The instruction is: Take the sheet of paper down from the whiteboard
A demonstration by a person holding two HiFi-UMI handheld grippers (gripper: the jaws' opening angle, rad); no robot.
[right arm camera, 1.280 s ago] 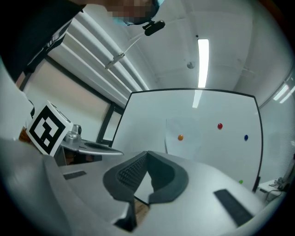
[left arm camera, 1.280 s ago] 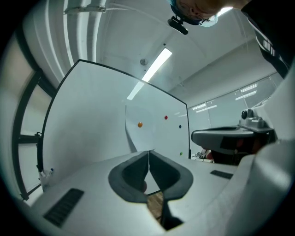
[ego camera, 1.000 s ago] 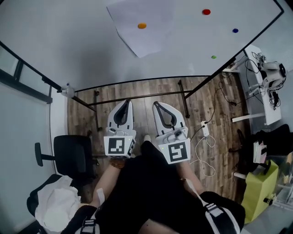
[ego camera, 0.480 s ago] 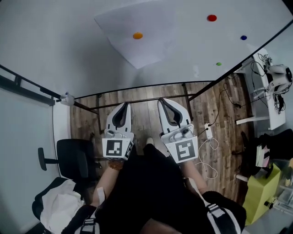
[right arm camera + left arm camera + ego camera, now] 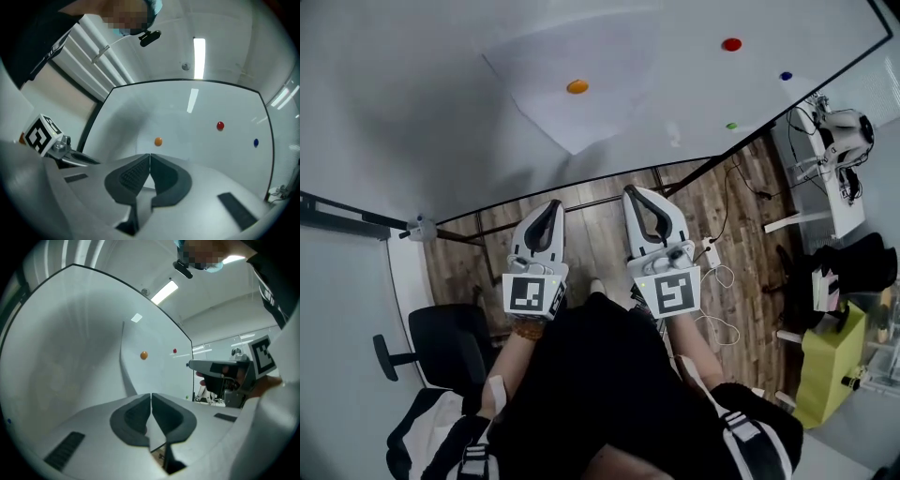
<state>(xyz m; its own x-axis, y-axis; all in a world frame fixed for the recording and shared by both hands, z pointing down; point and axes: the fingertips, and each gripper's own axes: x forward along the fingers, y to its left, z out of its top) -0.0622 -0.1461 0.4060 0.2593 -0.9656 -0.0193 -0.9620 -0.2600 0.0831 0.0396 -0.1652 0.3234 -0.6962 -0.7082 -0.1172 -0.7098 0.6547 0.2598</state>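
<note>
Head view: left gripper (image 5: 552,204) and right gripper (image 5: 635,192) clenched empty, paper (image 5: 602,111) on whiteboard (image 5: 412,94).

This looks like an office or a lab room. A large whiteboard (image 5: 412,122) stands on a wood-pattern floor (image 5: 591,211). A black office chair (image 5: 441,342) is to its left. To its right, a white tabletop (image 5: 836,202) carries devices and cables (image 5: 722,291).

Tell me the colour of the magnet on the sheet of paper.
Orange; the magnet on the sheet shows best in the head view.
</note>
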